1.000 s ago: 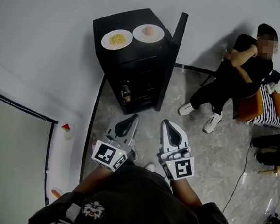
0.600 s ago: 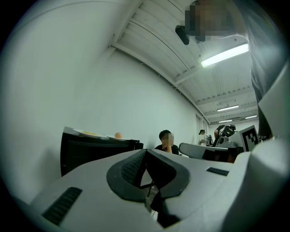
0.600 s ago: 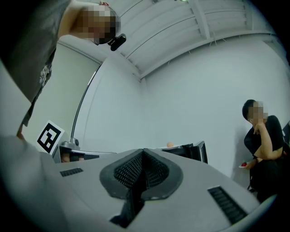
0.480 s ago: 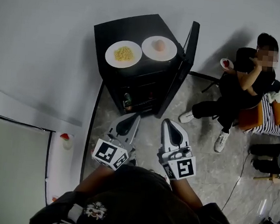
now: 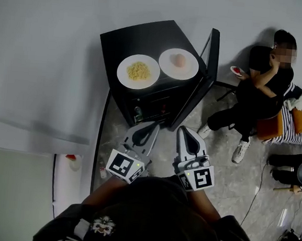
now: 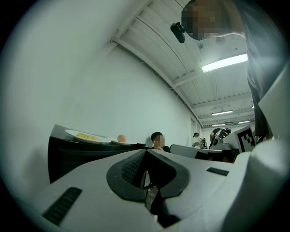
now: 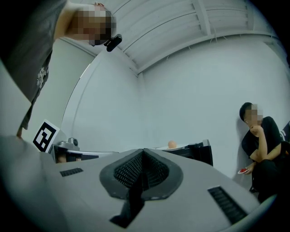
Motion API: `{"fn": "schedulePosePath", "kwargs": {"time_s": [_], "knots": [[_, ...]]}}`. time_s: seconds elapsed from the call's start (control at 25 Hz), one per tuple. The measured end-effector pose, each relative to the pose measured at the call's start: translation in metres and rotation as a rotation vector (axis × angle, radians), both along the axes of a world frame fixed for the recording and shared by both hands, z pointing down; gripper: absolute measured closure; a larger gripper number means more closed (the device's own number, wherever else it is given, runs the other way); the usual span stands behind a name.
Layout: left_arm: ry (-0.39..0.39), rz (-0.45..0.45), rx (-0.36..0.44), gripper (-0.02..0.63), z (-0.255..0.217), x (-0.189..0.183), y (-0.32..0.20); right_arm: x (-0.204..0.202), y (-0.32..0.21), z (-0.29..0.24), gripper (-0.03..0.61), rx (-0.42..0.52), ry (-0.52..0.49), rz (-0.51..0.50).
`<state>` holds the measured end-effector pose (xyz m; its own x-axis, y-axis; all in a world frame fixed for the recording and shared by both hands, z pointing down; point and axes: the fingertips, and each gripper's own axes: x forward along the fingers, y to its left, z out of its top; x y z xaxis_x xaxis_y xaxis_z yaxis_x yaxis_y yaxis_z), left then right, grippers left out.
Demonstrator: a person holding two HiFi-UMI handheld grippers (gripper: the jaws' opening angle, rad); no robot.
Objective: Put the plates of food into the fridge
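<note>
Plates sit atop the fridge (image 5: 127, 39), noodle plate (image 5: 138, 71) beside second plate (image 5: 178, 63). Left gripper (image 5: 152, 126) and right gripper (image 5: 184, 132) are clenched, empty, short of them. Risk: a one-sided rim grip tilts a plate and food slides off.

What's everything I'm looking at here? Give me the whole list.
fridge: one, black, by the white wall, door open
plate of yellow food: one, white, on the fridge top, left
plate with a round food: one, white, food pale orange, on the fridge top, right
bottle: one, colour unclear, inside the fridge
seated person: one, black clothes, right of the fridge
left claw: one, grey, shut, empty, before the fridge
right claw: one, grey, shut, empty, beside the left
</note>
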<state>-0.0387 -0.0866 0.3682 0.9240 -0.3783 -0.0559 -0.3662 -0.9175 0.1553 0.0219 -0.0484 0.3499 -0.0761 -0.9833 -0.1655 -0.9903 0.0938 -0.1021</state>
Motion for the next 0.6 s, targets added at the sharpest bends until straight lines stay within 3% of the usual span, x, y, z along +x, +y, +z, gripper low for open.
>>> {"fn": "schedulePosePath", "kwargs": {"time_s": [0.32, 0.6], "knots": [[0.008, -0.011, 0.028, 0.592, -0.01, 0.015, -0.019, 0.019, -0.023, -0.006, 0.554, 0.007, -0.017, 0.014], [-0.027, -0.113, 0.02, 0.592, -0.005, 0.028, -0.031, 0.06, -0.047, 0.011, 0.554, -0.071, -0.132, -0.063]]}}
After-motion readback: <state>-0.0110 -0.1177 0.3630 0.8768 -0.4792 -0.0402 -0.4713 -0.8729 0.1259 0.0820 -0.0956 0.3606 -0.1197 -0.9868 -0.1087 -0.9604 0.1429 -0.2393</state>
